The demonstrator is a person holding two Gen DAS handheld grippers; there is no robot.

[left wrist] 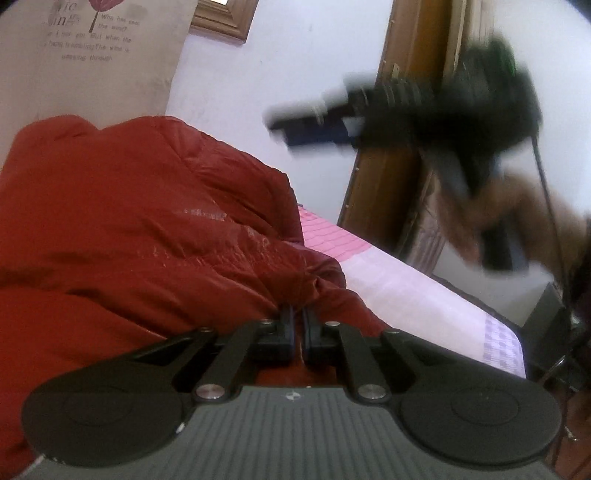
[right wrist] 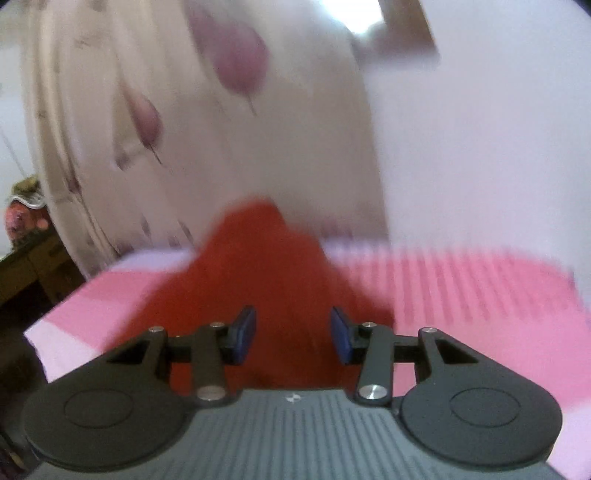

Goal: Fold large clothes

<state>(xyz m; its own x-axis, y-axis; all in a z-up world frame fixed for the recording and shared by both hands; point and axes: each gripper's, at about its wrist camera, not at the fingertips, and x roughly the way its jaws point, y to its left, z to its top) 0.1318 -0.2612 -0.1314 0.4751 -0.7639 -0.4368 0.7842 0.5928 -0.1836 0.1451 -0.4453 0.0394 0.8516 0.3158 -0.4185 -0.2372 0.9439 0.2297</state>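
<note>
A bed sheet with pink stripes and pale squares covers the bed. Behind it hangs a cream cloth with a dark pink leaf and some printed words. A brown wooden frame hangs on the white wall. A brown wooden door frame stands at the side. A pink soft toy sits far off, blurry.

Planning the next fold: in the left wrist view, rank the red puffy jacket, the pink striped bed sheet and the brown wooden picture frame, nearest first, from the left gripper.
1. Red puffy jacket, pinched at the left gripper.
2. Pink striped bed sheet, to the right.
3. Brown wooden picture frame, high on the far wall.
</note>
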